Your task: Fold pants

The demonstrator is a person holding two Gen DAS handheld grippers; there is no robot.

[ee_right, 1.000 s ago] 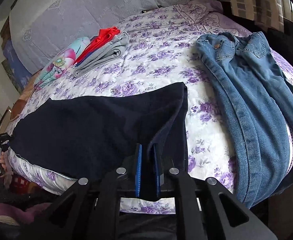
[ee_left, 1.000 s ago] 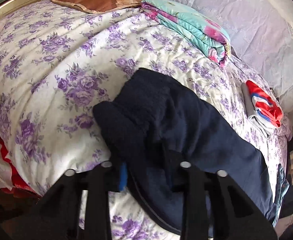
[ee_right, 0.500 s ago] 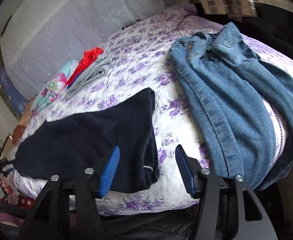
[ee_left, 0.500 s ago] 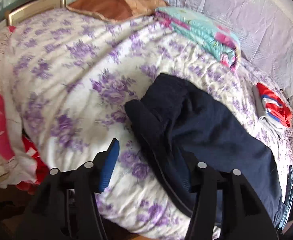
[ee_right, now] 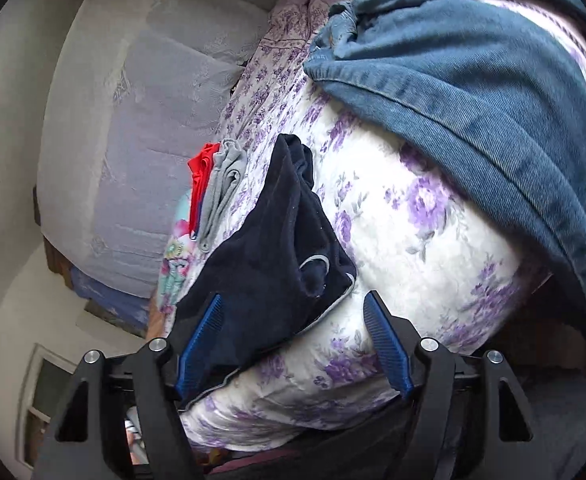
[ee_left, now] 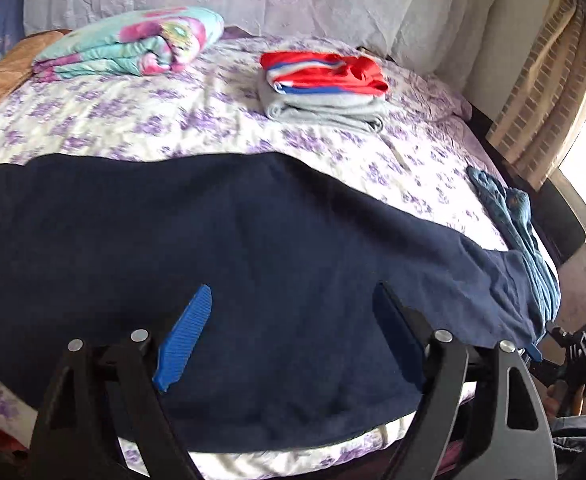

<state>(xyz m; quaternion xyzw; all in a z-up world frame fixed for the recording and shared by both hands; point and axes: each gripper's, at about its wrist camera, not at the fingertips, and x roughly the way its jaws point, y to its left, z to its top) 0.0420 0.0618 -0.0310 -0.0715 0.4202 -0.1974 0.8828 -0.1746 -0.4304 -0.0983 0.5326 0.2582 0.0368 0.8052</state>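
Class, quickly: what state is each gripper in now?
Left gripper: open, just been opening, holding nothing.
Right gripper: open, just been opening, navy pants released.

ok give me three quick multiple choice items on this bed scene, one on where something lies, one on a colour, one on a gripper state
1. Where does the red garment lie?
A. on top of the grey folded clothes
B. under the navy pants
C. on the floor

2. What colour are the pants spread along the near edge of the bed?
A. red
B. navy
C. grey

3. How does the left gripper stand?
A. shut on the pants
B. shut on nothing
C. open

Answers:
1. A, the red piece sits on the grey stack near the headboard.
2. B, the navy pants are dark blue throughout.
3. C, its jaws have just been opening and stand wide over the cloth, pressing nothing.
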